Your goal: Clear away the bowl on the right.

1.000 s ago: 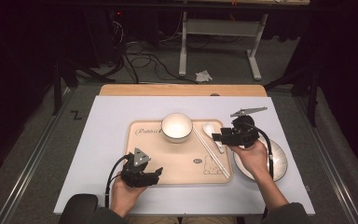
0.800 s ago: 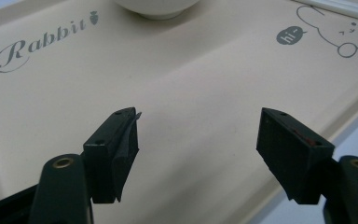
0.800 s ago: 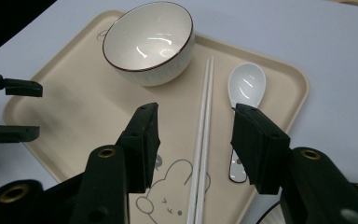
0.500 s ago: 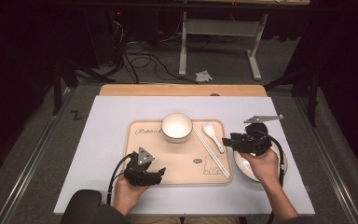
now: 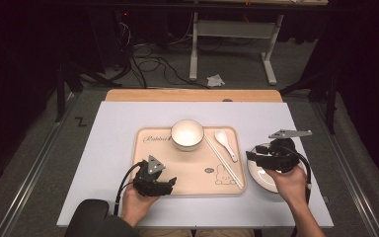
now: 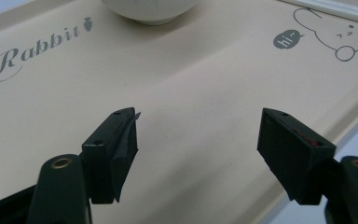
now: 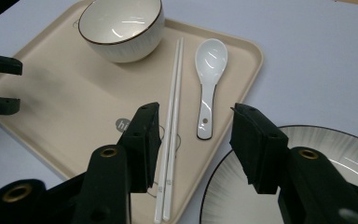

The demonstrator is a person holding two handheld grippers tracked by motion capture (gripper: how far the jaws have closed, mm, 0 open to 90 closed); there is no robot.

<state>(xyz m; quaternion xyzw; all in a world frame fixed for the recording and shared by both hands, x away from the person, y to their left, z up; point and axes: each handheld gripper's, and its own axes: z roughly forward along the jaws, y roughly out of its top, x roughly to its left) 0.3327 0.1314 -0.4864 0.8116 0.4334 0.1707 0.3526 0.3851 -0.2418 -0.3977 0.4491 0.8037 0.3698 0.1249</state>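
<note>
A beige rabbit-print tray [image 5: 187, 168] lies mid-table. It carries a white bowl [image 5: 187, 134] at the back, with a white spoon [image 5: 225, 143] and white chopsticks [image 5: 224, 163] along its right side. A white dark-rimmed plate [image 5: 262, 176] sits on the table just right of the tray. My left gripper [image 5: 170, 183] hovers low over the tray's [image 6: 191, 84] front left, open and empty, and the bowl [image 6: 149, 9] lies ahead of it. My right gripper [image 5: 250, 157] is open over the plate's [image 7: 335, 154] left edge, facing the chopsticks [image 7: 170, 126], spoon [image 7: 209, 70] and bowl [image 7: 120, 28].
The tray rests on a pale table top [image 5: 113, 148] with a wooden strip [image 5: 192, 95] along the far edge. Beyond the table are floor cables [image 5: 148, 64] and a metal stand [image 5: 232, 34]. Bare table lies left of and behind the tray.
My right gripper has drawn back to the right and a little nearer, from beside the spoon to over the plate. The left gripper has barely moved.
</note>
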